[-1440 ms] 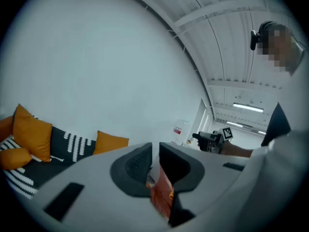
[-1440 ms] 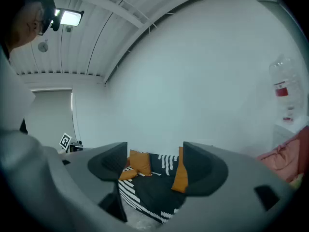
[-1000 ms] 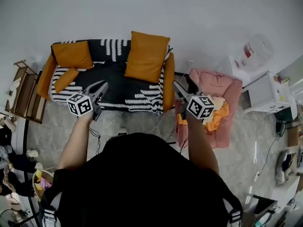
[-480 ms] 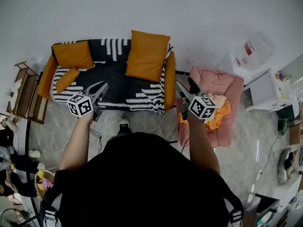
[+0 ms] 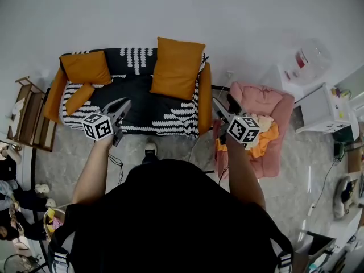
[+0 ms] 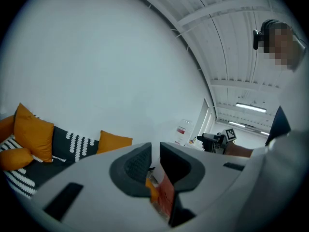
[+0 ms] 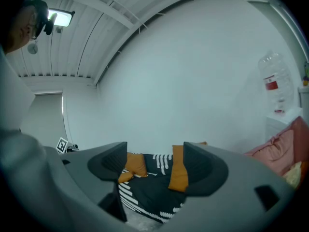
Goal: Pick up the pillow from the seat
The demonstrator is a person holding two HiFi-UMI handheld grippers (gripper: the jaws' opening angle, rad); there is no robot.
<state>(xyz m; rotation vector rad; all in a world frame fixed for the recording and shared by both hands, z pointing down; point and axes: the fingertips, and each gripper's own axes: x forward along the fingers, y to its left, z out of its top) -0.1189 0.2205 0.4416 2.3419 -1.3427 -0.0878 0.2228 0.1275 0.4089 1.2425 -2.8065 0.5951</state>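
- Two small changes showed over the last second: a shoe point(image 5: 150, 148) had come into the head view on the floor just in front of the sofa point(image 5: 142, 110), and both grippers had eased a little toward the sofa's front edge.
- That read as the person stepping up to the sofa; the approach was under way and no pillow had been touched yet.
- Left gripper point(image 5: 126, 103) hung over the sofa's front left part, its jaws drawn all but together with nothing between them.
- Right gripper point(image 5: 223, 102) hung off the sofa's right arm, jaws standing wide and empty; its own view framed the sofa between them, well off.
- Large orange pillow point(image 5: 177, 68) leaned upright against the sofa's backrest at the right half of the seat, as it had a second before.
- Smaller orange pillow point(image 5: 86, 66) sat in the sofa's left corner, with an orange bolster point(image 5: 78, 97) lying just in front of it.
- Which one the task meant could not be told; the large one seemed likeliest, and the left jaws would need to open before any two-handed lift.
- Seat was dark fabric with white patterned bands, soft and yielding by the look of it.
- Beyond the sofa rose a plain white wall point(image 5: 170, 10); right of the sofa stood a pink armchair point(image 5: 259, 101), and left of it a wooden rack point(image 5: 28, 112), all on a grey mottled floor point(image 5: 170, 149).
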